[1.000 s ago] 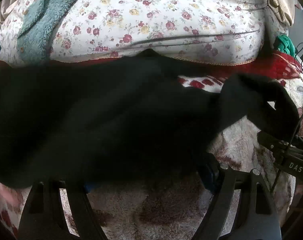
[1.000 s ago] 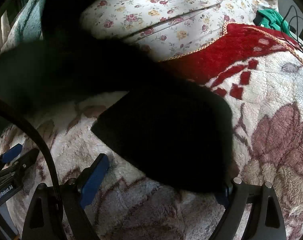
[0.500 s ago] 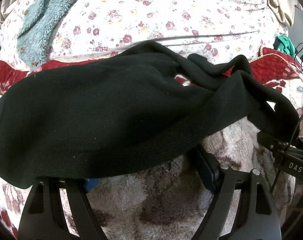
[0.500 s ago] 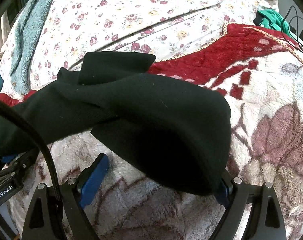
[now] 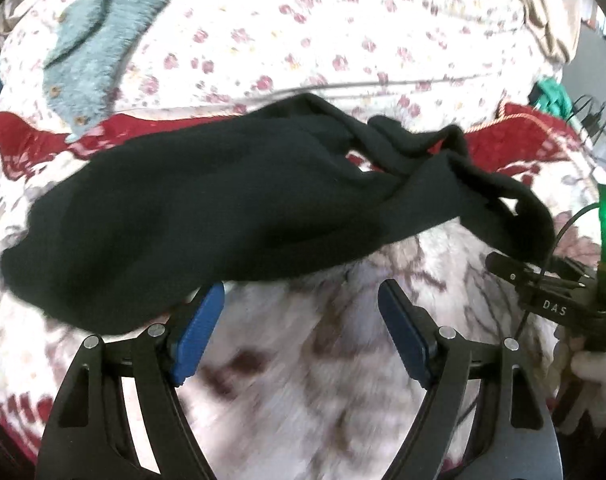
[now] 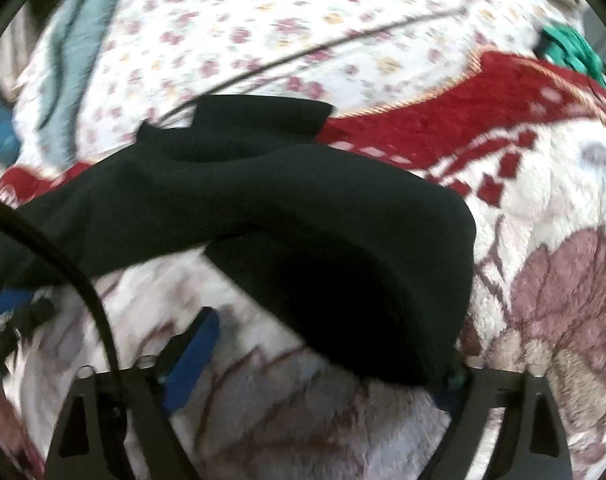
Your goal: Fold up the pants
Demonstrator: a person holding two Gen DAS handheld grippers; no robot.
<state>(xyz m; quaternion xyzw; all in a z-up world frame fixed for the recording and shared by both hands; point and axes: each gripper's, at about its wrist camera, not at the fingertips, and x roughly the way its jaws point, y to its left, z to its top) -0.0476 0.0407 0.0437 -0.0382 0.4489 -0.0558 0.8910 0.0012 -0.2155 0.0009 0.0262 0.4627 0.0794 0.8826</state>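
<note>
Black pants (image 5: 207,216) bunched on floral fleece blanket (image 5: 323,380), fold half-laid. Left gripper (image 5: 301,320) jaws spread, empty. Right gripper (image 6: 319,356) jaws spread, fabric draped over one finger. Next likely: regrasp edge, flatten.

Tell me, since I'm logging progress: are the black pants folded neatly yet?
Not yet. The black pants lie bunched and twisted on the blanket, with the far end ropy.

The left gripper (image 5: 301,320) has drawn back from the black pants (image 5: 207,216); both blue pads are now free. The pants, blurred 1 second ago, have settled on the blanket (image 5: 303,392).
</note>
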